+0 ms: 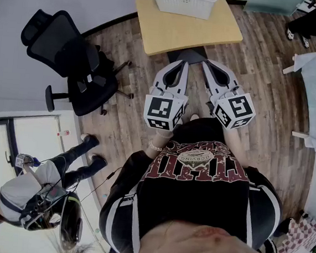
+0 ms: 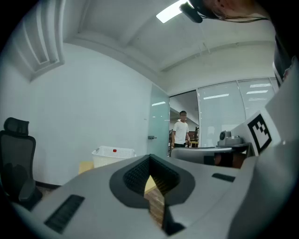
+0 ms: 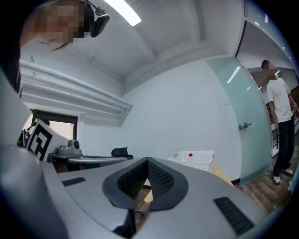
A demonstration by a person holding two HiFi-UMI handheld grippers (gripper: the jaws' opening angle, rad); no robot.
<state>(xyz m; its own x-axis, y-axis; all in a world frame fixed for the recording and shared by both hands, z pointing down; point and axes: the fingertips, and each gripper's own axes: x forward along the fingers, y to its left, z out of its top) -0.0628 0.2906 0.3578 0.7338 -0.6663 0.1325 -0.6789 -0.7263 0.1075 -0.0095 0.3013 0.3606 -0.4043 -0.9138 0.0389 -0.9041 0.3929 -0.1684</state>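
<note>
1. A black office chair stands on the wooden floor at the far left, well apart from both grippers.
2. The left gripper is held low in front of the person, its jaws closed tip to tip with nothing between them; its own view shows only floor and bench edge through the gap behind the tips.
3. The white basket sits at the far edge of the small yellow bench, ahead of both grippers and touched by neither.
4. The right gripper lies just beside the left one, likewise closed and empty, pointing toward the bench's near edge.
5. A person in a white shirt stands by the glass door at the right.
</note>
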